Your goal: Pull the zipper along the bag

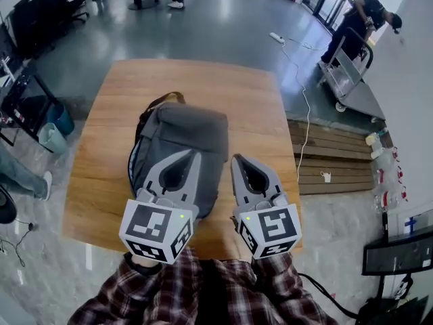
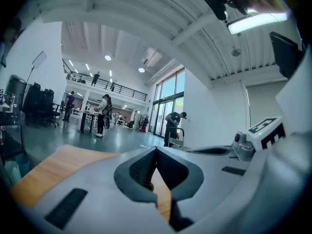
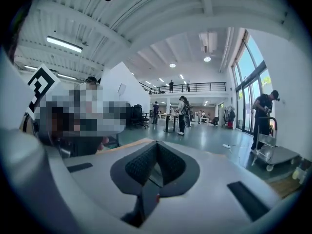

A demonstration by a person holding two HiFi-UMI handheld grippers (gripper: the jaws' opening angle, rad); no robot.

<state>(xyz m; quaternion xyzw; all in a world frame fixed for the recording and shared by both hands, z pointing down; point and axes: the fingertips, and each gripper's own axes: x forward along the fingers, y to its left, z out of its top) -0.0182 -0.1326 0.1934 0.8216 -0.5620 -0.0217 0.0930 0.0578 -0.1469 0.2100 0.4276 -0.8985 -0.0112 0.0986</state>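
Both grippers are hanging over the wooden table [image 1: 250, 93], above its near half.

The left gripper [image 1: 191, 152] is sitting over the near end of the gray bag [image 1: 186, 131]. In the left gripper view I am seeing its jaws [image 2: 156, 149] pressed together at the tips with nothing between them. Only bare table [image 2: 53, 172] is showing through the gap behind the tips.

The right gripper [image 1: 236, 158] is hovering just beside the bag's right edge, over bare wood. In the right gripper view its jaws [image 3: 157, 144] are likewise meeting at the tips and gripping nothing.

The bag is lying flat near the middle of the table, with its top handle [image 1: 164, 99] pointing to the far edge. A pale line is running along its left side, but I am not making out a zipper pull from the head view.

Plaid sleeves [image 1: 203, 293] are showing at the bottom of the head view. On the floor beyond the table, a person is bending over a cart [image 1: 352, 80].
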